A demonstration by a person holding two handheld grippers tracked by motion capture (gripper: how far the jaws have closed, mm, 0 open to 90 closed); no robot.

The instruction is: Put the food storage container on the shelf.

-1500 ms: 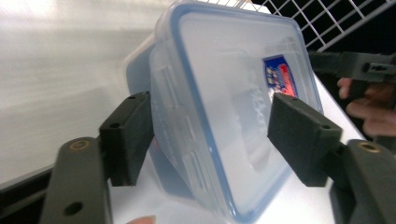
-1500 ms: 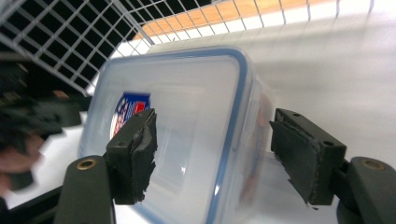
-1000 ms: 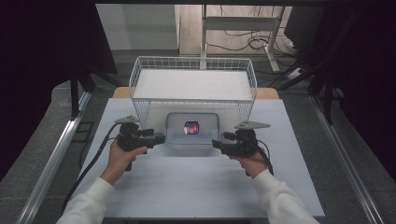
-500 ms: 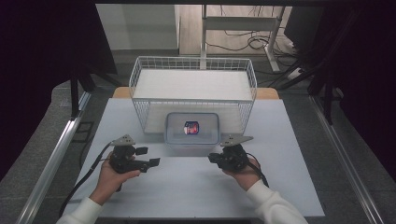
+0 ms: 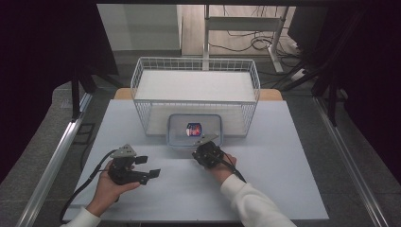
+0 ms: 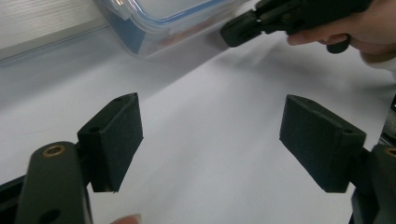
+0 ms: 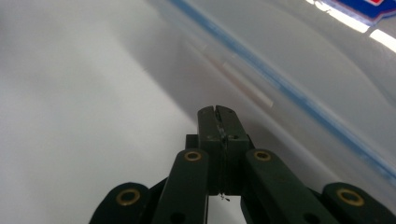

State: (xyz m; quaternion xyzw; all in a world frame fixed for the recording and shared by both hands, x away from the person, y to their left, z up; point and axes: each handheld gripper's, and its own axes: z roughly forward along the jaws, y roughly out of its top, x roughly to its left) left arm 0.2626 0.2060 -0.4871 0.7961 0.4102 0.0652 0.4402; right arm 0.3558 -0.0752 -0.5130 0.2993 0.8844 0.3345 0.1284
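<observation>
Jaws first: the right gripper (image 5: 204,145) has just clenched with nothing between its pads, its tip at the near rim of the container, while the left gripper (image 5: 150,167) stands wide apart over bare tabletop (image 5: 283,156). Largest on the tabletop is the white wire basket (image 5: 142,75) along the far edge; tucked against its near side sits the clear lidded container (image 5: 177,135) with a blue seal, a small red-and-blue item (image 5: 193,129) inside. The step in hand looks like working the container's near latch or lid edge; next, the closed tip probably needs to push or pry there while the left steadies the box. Both hands lie low near the front edge, the right angled toward the container.
</observation>
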